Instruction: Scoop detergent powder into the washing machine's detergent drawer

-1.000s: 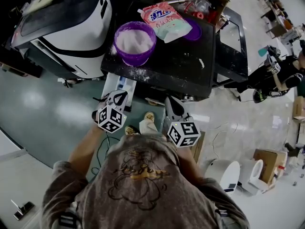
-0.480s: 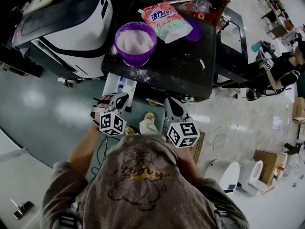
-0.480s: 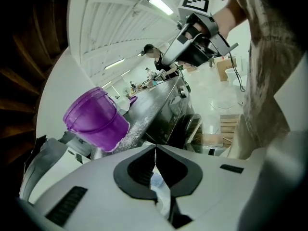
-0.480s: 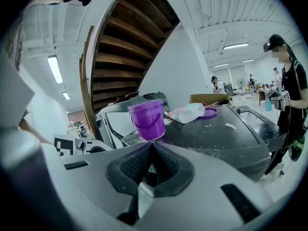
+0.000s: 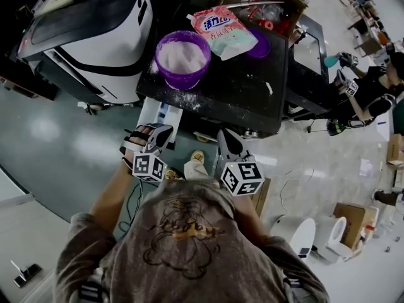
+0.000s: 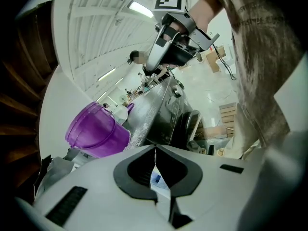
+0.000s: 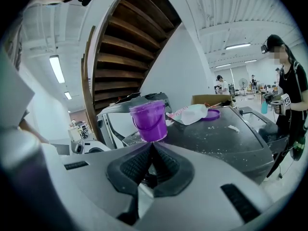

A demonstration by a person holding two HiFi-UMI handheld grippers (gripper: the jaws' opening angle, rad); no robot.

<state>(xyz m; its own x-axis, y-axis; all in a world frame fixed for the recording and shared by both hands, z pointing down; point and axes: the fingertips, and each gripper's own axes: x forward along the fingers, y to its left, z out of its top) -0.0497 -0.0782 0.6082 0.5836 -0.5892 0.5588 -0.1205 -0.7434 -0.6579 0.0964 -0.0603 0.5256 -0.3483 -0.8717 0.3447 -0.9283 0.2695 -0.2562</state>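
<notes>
Overhead, the head view has the purple bucket [image 5: 182, 59] of white powder on the washing machine's black top [image 5: 237, 90], the detergent bag [image 5: 222, 29] at its 1 o'clock. The white detergent drawer [image 5: 159, 113] juts out at 12 o'clock of the left gripper [image 5: 158, 133], and the right gripper [image 5: 228, 142] is at its 3 o'clock. Next, the left gripper view shows its jaws pressed together on nothing, the bucket at 10 o'clock. Lastly, the right gripper view shows its jaws likewise together and empty, the bucket at 12 o'clock beyond the tips.
</notes>
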